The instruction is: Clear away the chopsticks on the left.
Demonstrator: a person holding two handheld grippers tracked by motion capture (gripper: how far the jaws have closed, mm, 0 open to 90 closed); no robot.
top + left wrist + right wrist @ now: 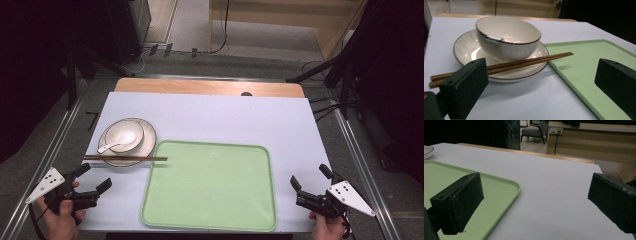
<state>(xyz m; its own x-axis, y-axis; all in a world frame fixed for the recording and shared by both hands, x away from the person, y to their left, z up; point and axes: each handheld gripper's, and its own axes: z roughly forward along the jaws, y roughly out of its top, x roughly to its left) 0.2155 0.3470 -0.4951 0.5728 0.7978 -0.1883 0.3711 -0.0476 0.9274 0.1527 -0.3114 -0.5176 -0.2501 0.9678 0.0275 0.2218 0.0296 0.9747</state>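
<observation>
Waiting low at table edge | left gripper [92, 182] jaws wide, aimed at chopsticks [125, 158] bridging plate [148, 146] rim, liftable | right gripper [311, 184] wide beside empty tray [210, 187], ready.

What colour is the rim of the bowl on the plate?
Dark brown, a thin line around the white bowl; it shows best in the left gripper view.

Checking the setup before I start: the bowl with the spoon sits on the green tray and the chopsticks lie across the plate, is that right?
Not quite. The bowl with the spoon sits on the plate, beside the green tray, as the high view shows. The chopsticks do lie across the plate.
</observation>
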